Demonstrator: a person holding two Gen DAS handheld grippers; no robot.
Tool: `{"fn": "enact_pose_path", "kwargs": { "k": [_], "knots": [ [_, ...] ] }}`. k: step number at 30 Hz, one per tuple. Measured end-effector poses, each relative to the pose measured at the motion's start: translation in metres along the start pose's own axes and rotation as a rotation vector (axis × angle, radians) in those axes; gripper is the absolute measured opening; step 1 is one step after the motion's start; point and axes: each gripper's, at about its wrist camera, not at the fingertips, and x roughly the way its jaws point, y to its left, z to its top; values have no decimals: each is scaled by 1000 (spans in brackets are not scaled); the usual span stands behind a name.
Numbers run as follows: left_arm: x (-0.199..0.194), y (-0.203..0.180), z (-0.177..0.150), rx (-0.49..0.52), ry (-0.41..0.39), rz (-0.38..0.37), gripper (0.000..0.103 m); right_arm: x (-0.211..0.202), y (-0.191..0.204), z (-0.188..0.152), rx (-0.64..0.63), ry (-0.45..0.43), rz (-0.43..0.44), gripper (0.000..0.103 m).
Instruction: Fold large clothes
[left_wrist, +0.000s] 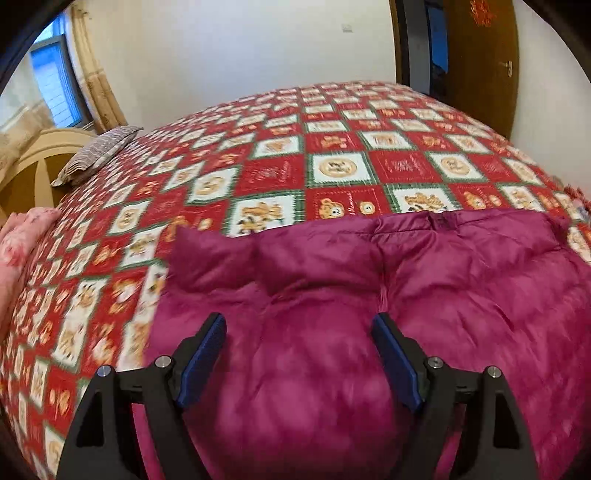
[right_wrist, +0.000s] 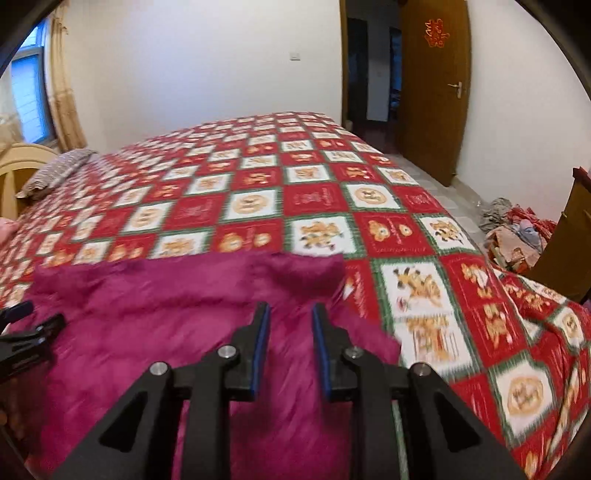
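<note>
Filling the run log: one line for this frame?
phase: fold pending | left gripper: open, over magenta puffer jacket | right gripper: open, narrower, empty | jacket on bedspread

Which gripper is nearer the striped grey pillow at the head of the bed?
Left. The left gripper hovers over the magenta puffer jacket on the side toward the striped grey pillow; the right gripper hovers over the jacket's opposite edge, farther away.

Both wrist views, somewhat blurred, look low across the bedspread (left_wrist: 332, 177) toward the door (right_wrist: 432, 92).

Left gripper (left_wrist: 298, 325) open over magenta jacket (left_wrist: 369, 295); patterned bedspread (left_wrist: 258, 166) beneath.
</note>
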Motion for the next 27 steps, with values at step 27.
{"fn": "enact_pose_path", "kwargs": {
  "k": [27],
  "knots": [
    [-23, 71, -109, -478, -20, -179, 84, 15, 144, -83, -65, 48, 212, 23]
  ]
}}
